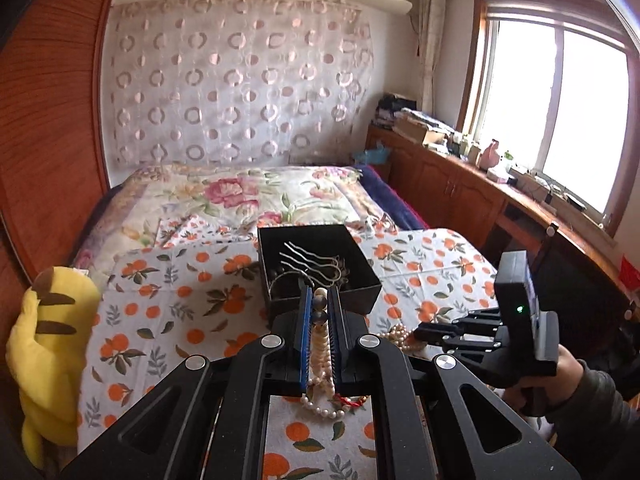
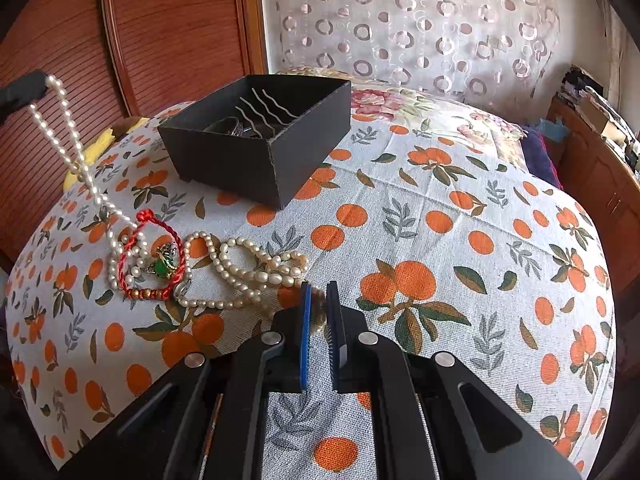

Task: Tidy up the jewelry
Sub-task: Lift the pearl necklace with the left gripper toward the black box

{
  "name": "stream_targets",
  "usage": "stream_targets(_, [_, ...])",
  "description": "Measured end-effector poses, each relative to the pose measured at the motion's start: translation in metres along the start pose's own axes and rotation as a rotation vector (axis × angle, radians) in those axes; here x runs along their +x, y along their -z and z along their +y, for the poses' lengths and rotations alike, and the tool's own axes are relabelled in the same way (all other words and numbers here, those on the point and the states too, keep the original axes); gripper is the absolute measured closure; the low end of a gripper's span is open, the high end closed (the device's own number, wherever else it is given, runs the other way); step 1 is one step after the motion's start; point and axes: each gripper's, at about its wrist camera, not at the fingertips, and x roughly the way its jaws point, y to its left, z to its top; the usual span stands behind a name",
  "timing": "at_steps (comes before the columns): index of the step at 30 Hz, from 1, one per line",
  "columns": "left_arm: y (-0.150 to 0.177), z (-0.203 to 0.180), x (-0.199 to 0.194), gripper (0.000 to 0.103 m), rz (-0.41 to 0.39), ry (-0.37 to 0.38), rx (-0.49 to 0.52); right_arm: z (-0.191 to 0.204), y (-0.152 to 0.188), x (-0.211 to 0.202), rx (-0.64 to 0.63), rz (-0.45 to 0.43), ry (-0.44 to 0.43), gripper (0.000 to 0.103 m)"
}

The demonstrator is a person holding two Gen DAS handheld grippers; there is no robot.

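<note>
A black open box holding wavy silver hairpins and dark beads sits on the orange-print cloth. My left gripper is shut on a white pearl necklace and lifts it; the strand hangs up at the left of the right wrist view. A second, larger pearl necklace, a red cord bracelet and a green pendant lie on the cloth. My right gripper is narrowly closed on that necklace's end.
A yellow plush toy lies at the left. A floral bedspread lies behind the box. A wooden cabinet with clutter runs under the window on the right. A wooden wardrobe stands at the left.
</note>
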Motion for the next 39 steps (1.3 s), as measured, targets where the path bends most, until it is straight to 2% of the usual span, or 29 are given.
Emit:
stream_targets(11, [-0.006,0.010,-0.019,0.096,-0.048,-0.023,0.000,0.006,0.000,-0.004,-0.026,-0.009,0.010,0.098])
stream_targets(24, [-0.040,0.021,-0.041,0.096,-0.113,-0.062,0.023,0.023,-0.041,-0.082,-0.095,-0.192,0.021,0.098])
stream_targets(39, [-0.074,0.019,-0.025,0.096,-0.118,-0.052,0.048,0.027,-0.093,-0.141,-0.148,-0.345,0.051,0.098])
